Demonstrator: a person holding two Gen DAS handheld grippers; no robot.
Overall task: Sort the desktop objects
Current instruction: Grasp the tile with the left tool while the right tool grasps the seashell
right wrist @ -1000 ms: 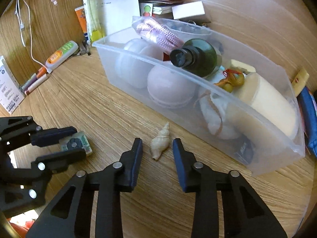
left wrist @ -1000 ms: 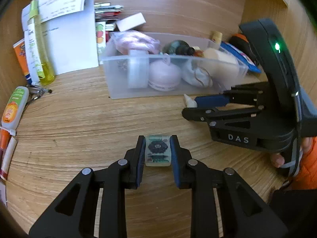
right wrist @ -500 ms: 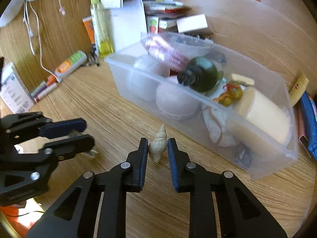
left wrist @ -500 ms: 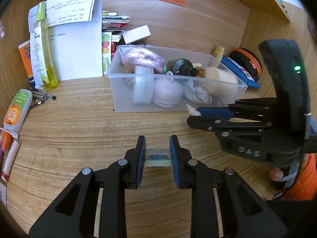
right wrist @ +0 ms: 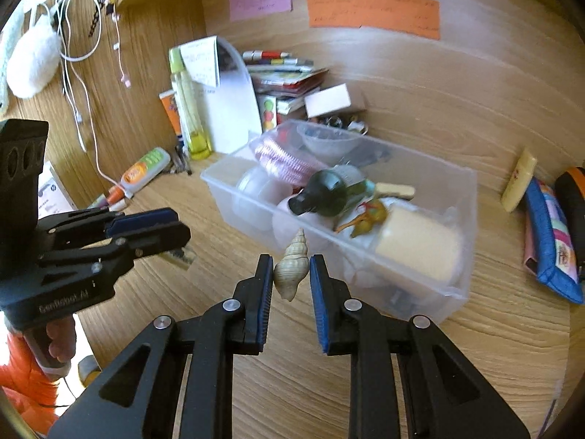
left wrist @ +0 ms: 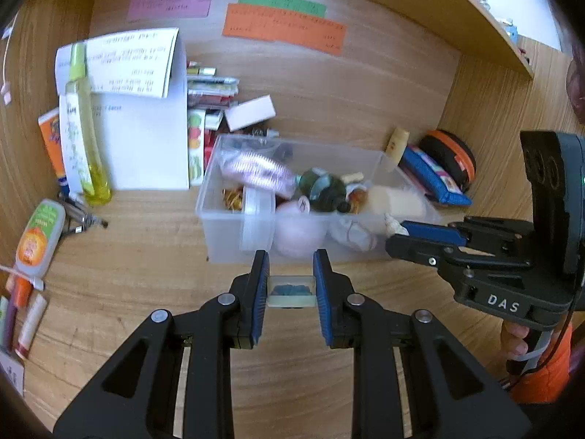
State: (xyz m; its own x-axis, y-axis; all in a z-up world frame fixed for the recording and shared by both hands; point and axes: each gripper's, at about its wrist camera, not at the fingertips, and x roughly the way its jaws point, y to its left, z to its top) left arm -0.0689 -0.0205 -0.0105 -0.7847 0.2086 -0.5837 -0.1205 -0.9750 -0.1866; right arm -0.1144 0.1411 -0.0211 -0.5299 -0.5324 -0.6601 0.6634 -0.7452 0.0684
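My left gripper [left wrist: 291, 278] is shut on a small flat box with a blue-green pattern [left wrist: 291, 291] and holds it above the desk, just in front of the clear plastic bin [left wrist: 226, 230]. My right gripper [right wrist: 291, 274] is shut on a pale spiral seashell [right wrist: 290, 270] and holds it lifted near the bin's front wall [right wrist: 431, 285]. The bin holds a dark green bottle [right wrist: 329, 192], pink round cases, a cream block and other small items. Each gripper shows in the other's view: the right one [left wrist: 402, 236] and the left one [right wrist: 172, 232].
A yellow spray bottle [left wrist: 82, 128], white papers and stacked booklets stand at the back left. A tube [left wrist: 38, 237] and pens lie at the left edge. A blue pouch [left wrist: 433, 179] and an orange-black case [left wrist: 451, 157] sit to the right of the bin. Wooden walls enclose the desk.
Both grippers closed on their objects and lifted them off the desk: the left with the small box, the right with the seashell. Both views have risen and pulled back.
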